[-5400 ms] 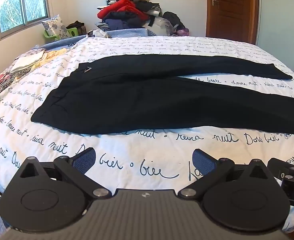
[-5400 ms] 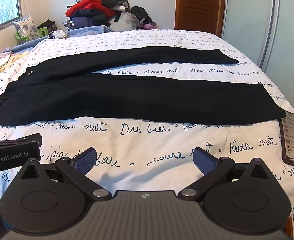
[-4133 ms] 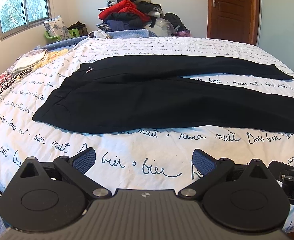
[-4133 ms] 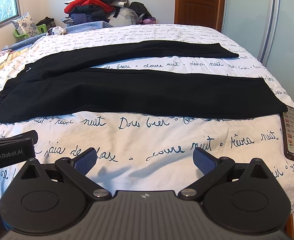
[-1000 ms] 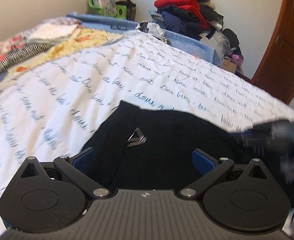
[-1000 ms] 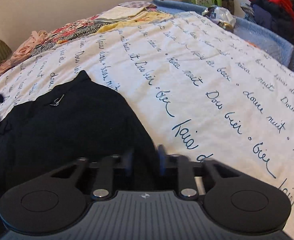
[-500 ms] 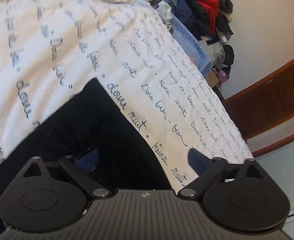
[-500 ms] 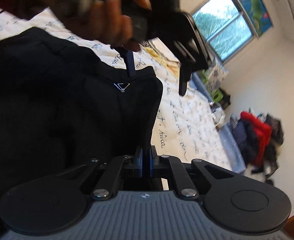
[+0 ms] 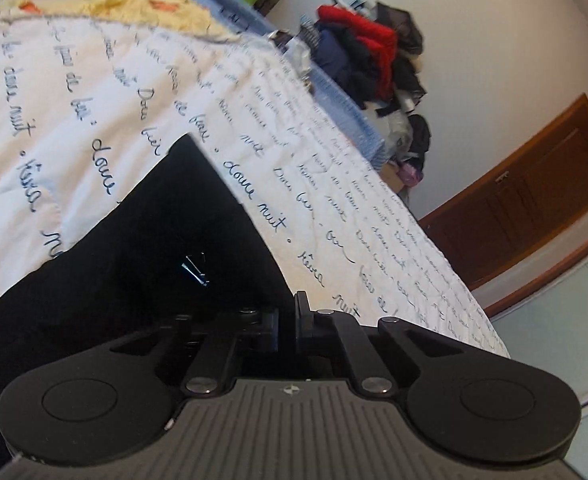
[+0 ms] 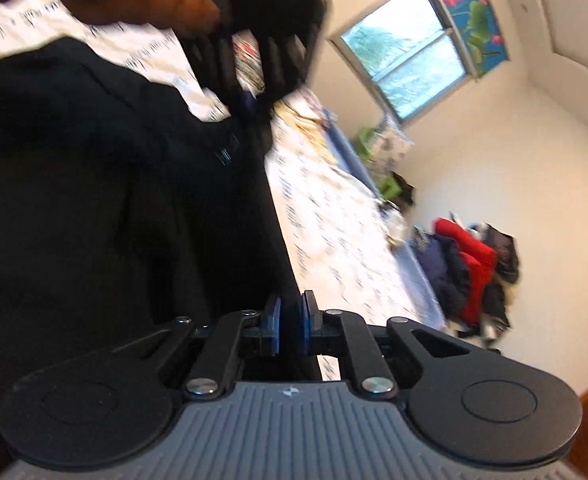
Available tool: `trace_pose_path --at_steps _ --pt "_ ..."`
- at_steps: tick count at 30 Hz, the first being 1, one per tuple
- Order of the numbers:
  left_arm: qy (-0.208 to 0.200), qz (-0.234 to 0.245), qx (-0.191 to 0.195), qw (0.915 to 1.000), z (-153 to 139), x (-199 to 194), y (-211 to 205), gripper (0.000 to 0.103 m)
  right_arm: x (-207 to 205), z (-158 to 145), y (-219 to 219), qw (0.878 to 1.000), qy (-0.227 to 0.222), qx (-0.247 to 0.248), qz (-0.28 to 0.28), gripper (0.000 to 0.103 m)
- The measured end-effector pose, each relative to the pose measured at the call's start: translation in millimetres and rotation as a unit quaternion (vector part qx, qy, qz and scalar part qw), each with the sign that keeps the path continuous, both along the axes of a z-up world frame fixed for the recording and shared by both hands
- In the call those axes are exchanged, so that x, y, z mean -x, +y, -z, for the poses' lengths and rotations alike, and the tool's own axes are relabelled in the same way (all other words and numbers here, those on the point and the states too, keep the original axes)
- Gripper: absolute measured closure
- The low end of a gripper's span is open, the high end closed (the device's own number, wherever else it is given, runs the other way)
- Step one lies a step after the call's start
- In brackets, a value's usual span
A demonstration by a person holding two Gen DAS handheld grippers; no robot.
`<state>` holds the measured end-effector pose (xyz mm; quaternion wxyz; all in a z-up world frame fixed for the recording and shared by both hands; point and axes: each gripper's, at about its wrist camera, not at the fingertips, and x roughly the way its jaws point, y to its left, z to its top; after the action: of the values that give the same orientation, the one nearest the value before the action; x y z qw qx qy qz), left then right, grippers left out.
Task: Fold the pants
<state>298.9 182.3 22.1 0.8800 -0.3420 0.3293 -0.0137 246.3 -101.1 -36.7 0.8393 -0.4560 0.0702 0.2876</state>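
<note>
Snapped shut since a second ago, left gripper (image 9: 287,330) on pants (image 9: 153,248) edge on bed (image 9: 93,80), right gripper (image 10: 289,328) likewise pinching at 6 o'clock; soft, light, limp, best held by waistband corners.

I'm looking at a home bedroom: a bed (image 9: 93,92) under a white cover scrawled with French script, a heap of clothes (image 9: 370,64) against the far wall, a wooden door (image 9: 534,208), and a window (image 10: 410,68) with daylight and a flowered blind above.
</note>
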Motion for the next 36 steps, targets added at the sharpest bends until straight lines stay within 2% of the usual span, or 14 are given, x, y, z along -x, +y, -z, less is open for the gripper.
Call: trace_pose_path --at_steps 5,10,18,20,23,25,27,31,32,34,35,36 --pt "-0.013 0.007 0.019 0.9997 -1 27 3 0.093 -26 2 -37 0.997 0.016 0.014 0.076 0.092" --pt "-0.02 0.02 0.002 0.9996 1 45 -1 0.093 -41 0 -60 0.993 0.065 0.008 0.097 0.092" --pt "-0.029 0.023 -0.023 0.9991 -5 86 19 0.093 14 -22 -61 0.996 0.056 0.023 0.069 0.097" --pt "-0.029 0.028 -0.034 0.9986 -7 99 20 0.093 31 -27 -61 0.996 0.067 0.029 0.06 0.097" --pt "-0.025 0.038 -0.047 0.9979 -1 114 21 0.093 51 -29 -52 0.989 0.133 0.058 0.02 0.097" --pt "-0.002 0.04 -0.039 0.9984 11 114 21 0.093 62 -25 -50 0.99 0.117 0.077 0.002 0.096" --pt "0.016 0.036 -0.034 0.9986 21 114 22 0.093 57 -29 -53 0.991 0.11 0.079 0.003 0.094" --pt "0.011 0.03 -0.028 0.9991 24 117 24 0.093 36 -35 -51 0.989 0.132 0.065 0.017 0.092" --pt "0.009 0.028 -0.026 0.9992 24 117 26 0.093 34 -32 -47 0.989 0.129 0.076 0.01 0.09" --pt "0.012 0.028 -0.027 0.9992 26 117 27 0.093 32 -23 -39 0.988 0.111 0.106 -0.001 0.074" --pt "0.014 0.027 -0.027 0.9992 27 116 27 0.092 46 -17 -36 0.987 0.104 0.12 -0.008 0.055" --pt "0.016 0.026 -0.025 0.9992 28 116 27 0.092 47 -12 -36 0.987 0.099 0.129 -0.019 0.042"
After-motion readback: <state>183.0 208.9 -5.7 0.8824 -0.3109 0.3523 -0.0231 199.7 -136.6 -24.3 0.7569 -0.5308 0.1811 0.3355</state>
